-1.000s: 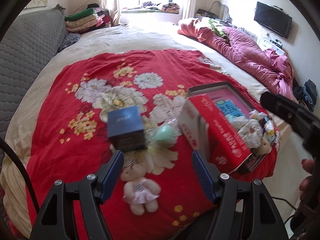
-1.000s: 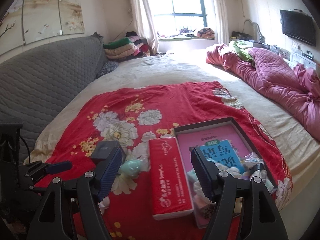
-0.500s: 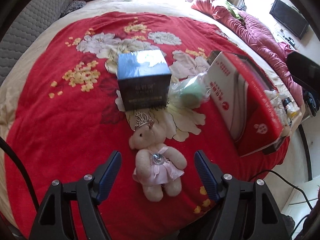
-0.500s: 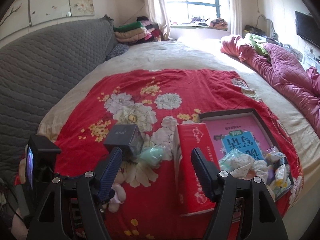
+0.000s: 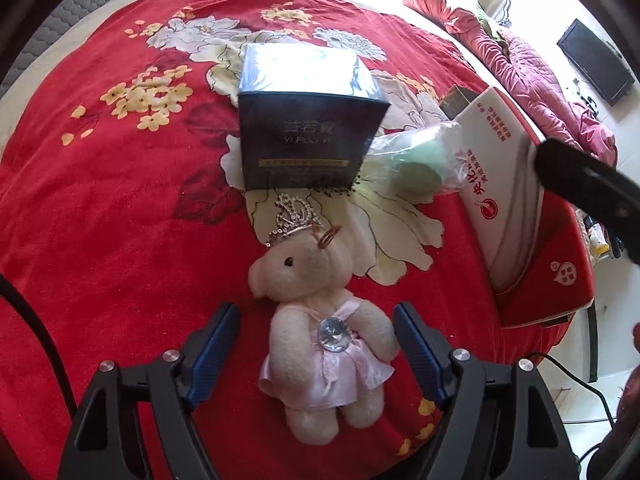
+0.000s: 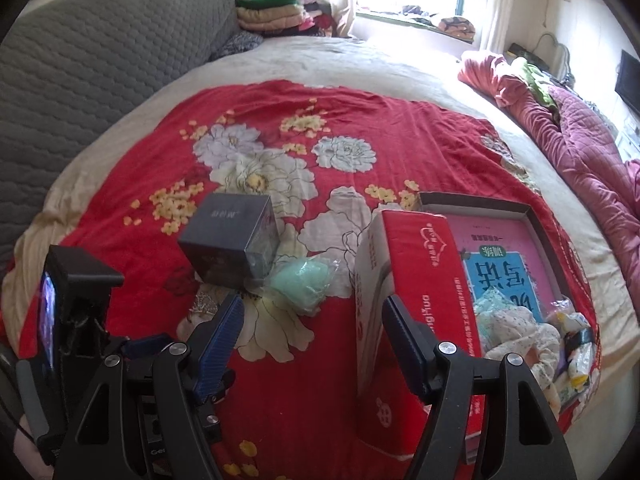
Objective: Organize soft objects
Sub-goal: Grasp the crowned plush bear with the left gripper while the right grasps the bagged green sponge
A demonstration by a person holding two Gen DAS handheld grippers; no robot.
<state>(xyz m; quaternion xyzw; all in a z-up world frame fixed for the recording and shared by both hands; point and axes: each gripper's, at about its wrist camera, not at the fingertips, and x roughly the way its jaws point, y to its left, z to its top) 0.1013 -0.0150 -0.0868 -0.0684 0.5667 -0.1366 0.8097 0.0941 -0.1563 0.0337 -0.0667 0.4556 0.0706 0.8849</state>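
Note:
A cream teddy bear (image 5: 324,332) in a pink dress, with a small crown, lies on its back on the red flowered blanket (image 5: 100,220). My left gripper (image 5: 316,344) straddles the bear's body. Its jaws are opening and the blue pads (image 5: 216,340) stand clear of the bear on both sides. A mint-green soft item in a clear bag (image 6: 304,284) lies between a dark blue box (image 6: 232,244) and a red tissue box (image 6: 420,280). My right gripper (image 6: 314,332) hovers open over the blanket just in front of the green item, with nothing between its fingers.
A shallow cardboard tray (image 6: 532,216) right of the tissue box holds a pink book and several soft items (image 6: 516,328). The bed's edge drops off beyond it. A grey quilted headboard (image 6: 100,60) runs along the left. A crumpled pink quilt (image 6: 580,152) lies at the far right.
My left gripper has come down over the bear, which now lies between its fingers, and its jaws stand wider. My right gripper has sunk closer to the blanket and the green item.

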